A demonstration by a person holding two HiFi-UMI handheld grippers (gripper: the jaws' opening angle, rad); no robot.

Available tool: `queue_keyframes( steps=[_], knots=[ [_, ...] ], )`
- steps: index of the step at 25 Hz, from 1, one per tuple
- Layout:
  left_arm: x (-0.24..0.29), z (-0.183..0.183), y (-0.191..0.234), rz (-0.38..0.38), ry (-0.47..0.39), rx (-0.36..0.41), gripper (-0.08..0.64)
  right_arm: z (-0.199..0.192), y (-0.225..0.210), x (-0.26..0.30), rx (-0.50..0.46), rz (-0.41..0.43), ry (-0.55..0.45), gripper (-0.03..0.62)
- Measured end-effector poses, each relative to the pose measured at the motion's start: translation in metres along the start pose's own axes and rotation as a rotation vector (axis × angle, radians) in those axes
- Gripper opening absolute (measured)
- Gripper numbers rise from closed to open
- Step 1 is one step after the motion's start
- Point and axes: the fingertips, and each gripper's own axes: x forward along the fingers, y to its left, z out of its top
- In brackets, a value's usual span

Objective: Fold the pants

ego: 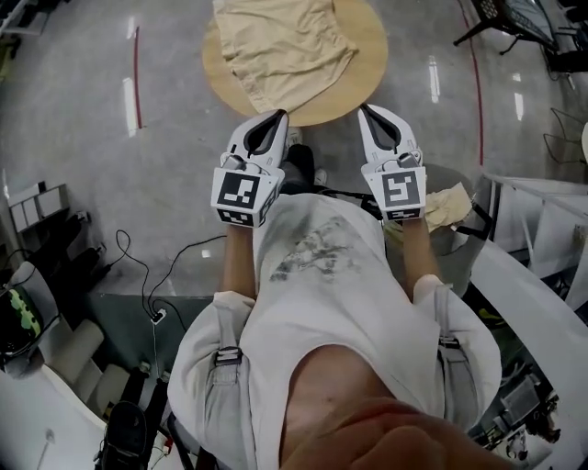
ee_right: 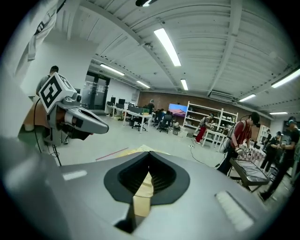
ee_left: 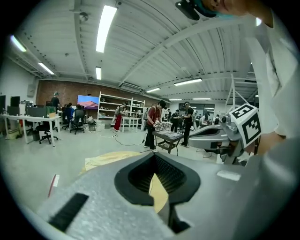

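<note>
Beige pants [ego: 283, 46] lie crumpled on a round wooden table [ego: 367, 55] at the top of the head view. Both grippers hover short of the table's near edge, close to the person's chest, pointing toward it. My left gripper [ego: 278, 116] is shut with nothing held. My right gripper [ego: 366, 109] is likewise shut and empty. In the left gripper view the shut jaws [ee_left: 153, 158] hide most of the table; the pants [ee_left: 101, 161] peek out beyond at the left. The right gripper view shows shut jaws [ee_right: 149, 155] with a strip of table behind them.
Grey floor with red tape lines [ego: 137, 73] surrounds the table. A black stand [ego: 514, 23] is at the back right. A crumpled beige cloth [ego: 447, 207] and white furniture [ego: 542, 229] sit at the right, cables [ego: 138, 266] at the left. People and shelves stand far off.
</note>
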Motion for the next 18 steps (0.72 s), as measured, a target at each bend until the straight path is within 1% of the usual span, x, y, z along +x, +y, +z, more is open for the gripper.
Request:
queue_keyframes(
  steps=[4, 8, 11, 15, 18],
  knots=[
    [0.027, 0.000, 0.017, 0.000, 0.011, -0.009, 0.005, 0.001, -0.009, 0.032, 0.012, 0.039, 0.005, 0.009],
    [0.054, -0.006, 0.040, 0.014, 0.058, 0.012, 0.005, 0.000, -0.016, 0.067, 0.012, 0.089, 0.011, 0.009],
    [0.069, -0.009, 0.056, 0.013, 0.073, 0.009, 0.005, 0.002, -0.020, 0.089, 0.003, 0.118, 0.016, 0.011],
    [0.087, -0.012, 0.079, 0.019, 0.100, 0.003, 0.005, 0.001, -0.030, 0.117, -0.009, 0.127, 0.040, 0.011],
    [0.100, -0.017, 0.096, 0.007, 0.116, -0.007, 0.005, -0.004, -0.036, 0.138, -0.017, 0.135, 0.066, 0.011]
  ],
)
